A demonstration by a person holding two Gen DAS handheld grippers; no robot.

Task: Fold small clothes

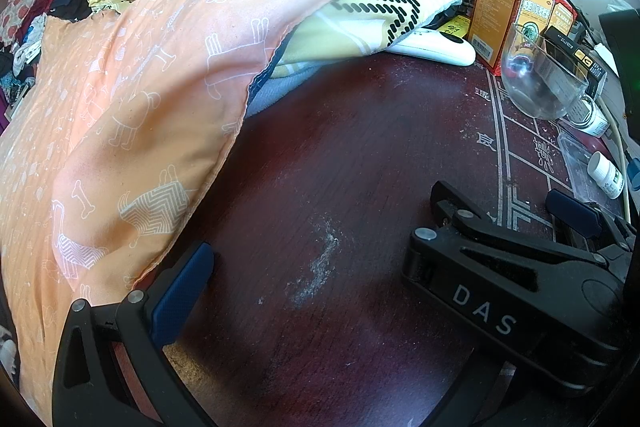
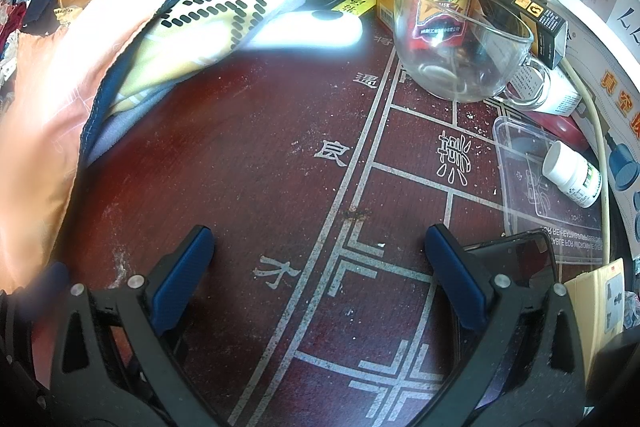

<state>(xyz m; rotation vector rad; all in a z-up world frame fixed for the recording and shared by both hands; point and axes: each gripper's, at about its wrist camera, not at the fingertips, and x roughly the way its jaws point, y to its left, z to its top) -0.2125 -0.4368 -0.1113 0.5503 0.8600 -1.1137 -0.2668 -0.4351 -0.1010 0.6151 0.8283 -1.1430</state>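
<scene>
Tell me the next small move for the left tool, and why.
Probably ease the open left tool leftward to pinch the orange animal-print cloth's lower edge. Its left finger sits right beside that edge, holding nothing, and the dark red tabletop ahead is bare.

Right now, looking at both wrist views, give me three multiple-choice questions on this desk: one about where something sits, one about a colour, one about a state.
1. Where does the small white pill bottle lie?
A. On the clear plastic lid at the right
B. Inside the glass cup
C. On the orange cloth

2. What colour is the cloth with the white dog outlines?
A. Green
B. Orange
C. Black

3. How does the right hand-held gripper stand?
A. Shut on the cloth
B. Shut on the cup
C. Open, holding nothing

Answers: 1 A, the bottle rests on its side on the clear lid, right of the glass cup. 2 B, the printed fabric is plainly orange. 3 C, its blue pads are wide apart over the bare dark red table.
</scene>
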